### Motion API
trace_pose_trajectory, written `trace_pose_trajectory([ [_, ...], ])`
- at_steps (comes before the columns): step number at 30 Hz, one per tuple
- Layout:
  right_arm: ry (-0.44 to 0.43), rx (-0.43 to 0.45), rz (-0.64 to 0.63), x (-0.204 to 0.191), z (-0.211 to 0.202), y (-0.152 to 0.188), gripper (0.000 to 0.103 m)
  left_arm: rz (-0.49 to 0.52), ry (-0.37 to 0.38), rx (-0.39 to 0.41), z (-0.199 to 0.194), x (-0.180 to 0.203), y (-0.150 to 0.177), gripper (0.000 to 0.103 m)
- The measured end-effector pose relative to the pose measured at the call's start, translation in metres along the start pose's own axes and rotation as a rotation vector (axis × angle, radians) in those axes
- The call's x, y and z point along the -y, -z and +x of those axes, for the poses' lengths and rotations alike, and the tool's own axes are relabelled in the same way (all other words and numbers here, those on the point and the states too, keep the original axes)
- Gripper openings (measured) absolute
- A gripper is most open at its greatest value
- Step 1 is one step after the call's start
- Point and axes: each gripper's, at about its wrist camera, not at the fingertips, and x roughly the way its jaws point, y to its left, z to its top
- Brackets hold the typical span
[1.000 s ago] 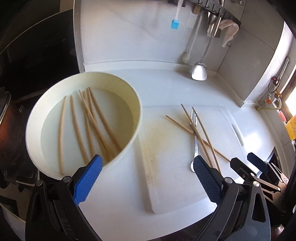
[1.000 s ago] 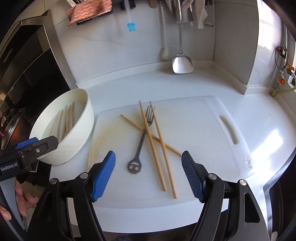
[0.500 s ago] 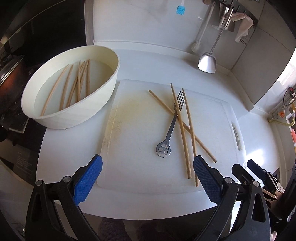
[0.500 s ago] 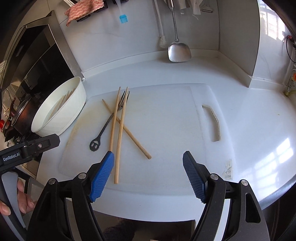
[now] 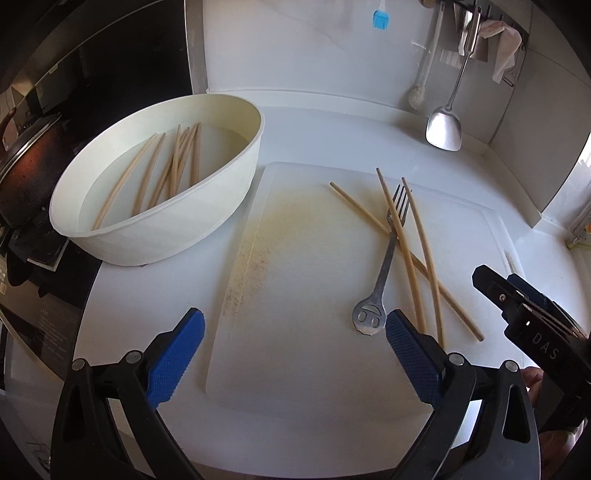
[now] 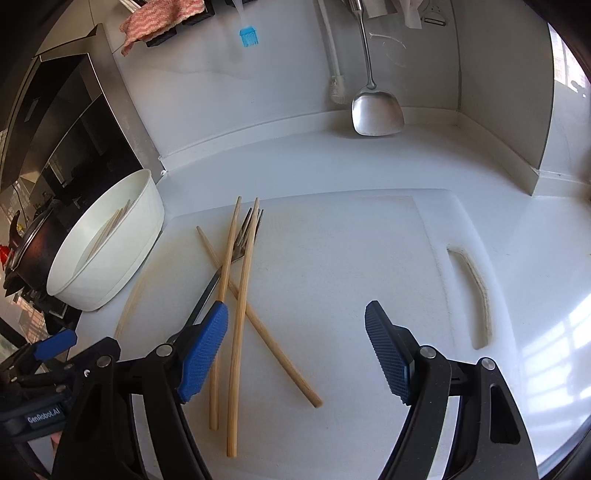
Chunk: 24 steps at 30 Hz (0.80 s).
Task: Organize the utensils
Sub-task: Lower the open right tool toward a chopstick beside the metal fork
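Three wooden chopsticks (image 5: pixel 406 254) (image 6: pixel 242 295) lie crossed over a metal fork (image 5: pixel 384 266) (image 6: pixel 207 291) on a white cutting board (image 5: pixel 314 258) (image 6: pixel 351 266). A cream oval bowl (image 5: pixel 207 206) (image 6: pixel 122 254) to the left holds several more chopsticks (image 5: pixel 173 166). My left gripper (image 5: pixel 295 354) is open and empty above the board's near edge, its right pad beside the fork's handle end. My right gripper (image 6: pixel 295 354) is open and empty above the board, its left pad over the chopsticks' near ends. It also shows at the right of the left wrist view (image 5: pixel 524 310).
A steel spatula (image 5: pixel 445 125) (image 6: pixel 375 110), a white brush (image 5: pixel 419 98) and a blue brush (image 5: pixel 380 18) hang on the back wall. A dark stove with a pot (image 5: pixel 22 173) lies left of the bowl. The board's handle slot (image 6: pixel 472 295) is at the right.
The left gripper has swung from over the bowl to the right and back over the cutting board. The right gripper has shifted right, then come lower and closer to the chopsticks. Both stay open.
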Motion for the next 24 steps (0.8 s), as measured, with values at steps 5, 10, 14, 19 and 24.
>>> trace_pose_trajectory([
  [5,0.026,-0.01,-0.041,-0.01,0.017,0.006,0.073,-0.06,0.033,-0.001,0.018,-0.013,0.008,0.097],
  [10,0.068,-0.017,-0.094,-0.017,0.022,0.011,0.073,-0.106,0.046,-0.011,0.024,-0.022,0.012,0.097],
  [14,0.089,-0.023,-0.137,-0.024,0.027,0.013,0.073,-0.116,0.049,-0.008,0.026,-0.026,0.012,0.097],
  [19,0.138,-0.023,-0.196,-0.031,0.035,0.016,0.073,-0.091,0.042,0.004,0.026,-0.021,0.01,0.097],
  [24,0.125,-0.01,-0.167,-0.022,0.034,0.014,0.073,-0.083,0.059,0.006,0.028,-0.016,0.008,0.097],
])
